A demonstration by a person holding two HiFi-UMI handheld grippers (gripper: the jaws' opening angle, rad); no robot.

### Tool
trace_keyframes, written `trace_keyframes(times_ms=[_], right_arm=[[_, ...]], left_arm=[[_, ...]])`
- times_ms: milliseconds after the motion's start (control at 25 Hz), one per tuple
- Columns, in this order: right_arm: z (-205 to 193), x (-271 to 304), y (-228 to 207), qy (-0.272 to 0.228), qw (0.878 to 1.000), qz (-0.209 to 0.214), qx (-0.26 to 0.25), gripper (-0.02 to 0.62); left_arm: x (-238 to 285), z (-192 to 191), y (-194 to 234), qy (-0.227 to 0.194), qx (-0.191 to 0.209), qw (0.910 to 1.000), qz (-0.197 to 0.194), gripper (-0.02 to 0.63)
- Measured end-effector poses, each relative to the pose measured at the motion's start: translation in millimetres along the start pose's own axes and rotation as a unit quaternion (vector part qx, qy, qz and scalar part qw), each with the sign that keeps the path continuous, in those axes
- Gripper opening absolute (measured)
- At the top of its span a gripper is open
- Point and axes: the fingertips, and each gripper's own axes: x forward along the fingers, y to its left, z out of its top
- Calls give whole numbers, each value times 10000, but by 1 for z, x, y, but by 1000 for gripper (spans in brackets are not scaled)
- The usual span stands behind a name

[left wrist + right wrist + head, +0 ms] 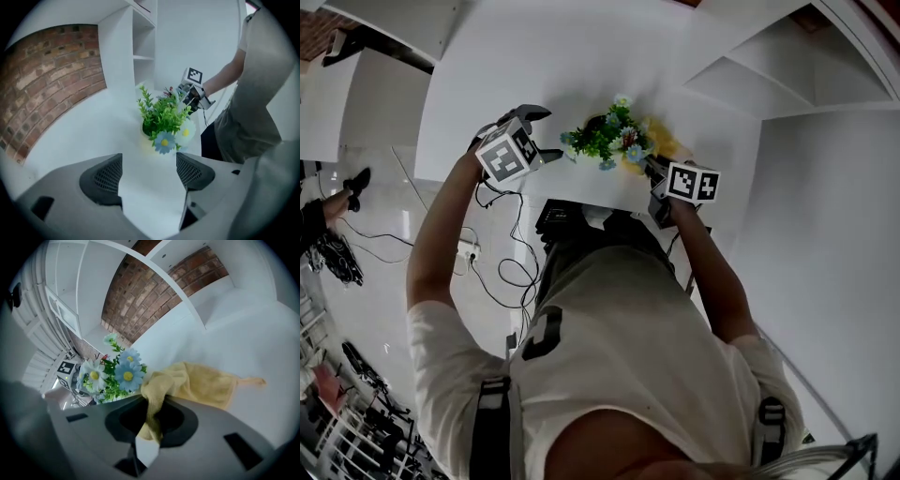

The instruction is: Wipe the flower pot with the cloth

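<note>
Nearest of all is my own white shirt (619,319), filling the lower half of the head view; just past it at 12 o'clock runs the near edge of the white table (525,66). My left tongs (542,133) hang over that edge at 11 o'clock, jaws spread wide with only bare tabletop between them. The flower pot (146,138) stands at 12 o'clock from them, near but apart, half buried under its green leaves and blue and white flowers (165,140). My right tongs (649,167) come in from 1 o'clock, jaws clamped on a bunched corner of the yellow cloth (201,385). The rest of the cloth trails flat across the table toward 2 o'clock in the right gripper view. The bunch sits right against the blooms, though whether it touches the pot itself I cannot tell. Room is widest on the table at 10 o'clock of the pot, bare up to the brick wall (51,70). At 1 o'clock the white shelf unit (769,66) closes that side. Off the table's left edge, at 9 o'clock, the floor carries loose cables (511,267).
</note>
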Motion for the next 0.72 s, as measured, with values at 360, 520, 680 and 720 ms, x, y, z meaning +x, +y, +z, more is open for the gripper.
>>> trace_keyframes(times_ms=[360,520,680,720], right_arm=[[6,-1,7,-2,10000,14,-39,58],[1,4,11,29,10000,9,-49,58],[-7,6,16,73,10000,-11,-59,59],[-10,7,18,86,10000,-3,-42,58]], left_arm=[[55,38,-29,-704,-502,9953,-441,360],[65,40,-28,-941,-653,9931,-238,360],[74,38,-27,-1135,-829,9896,313,359],[74,38,-28,-1156,-928,9880,433,359]])
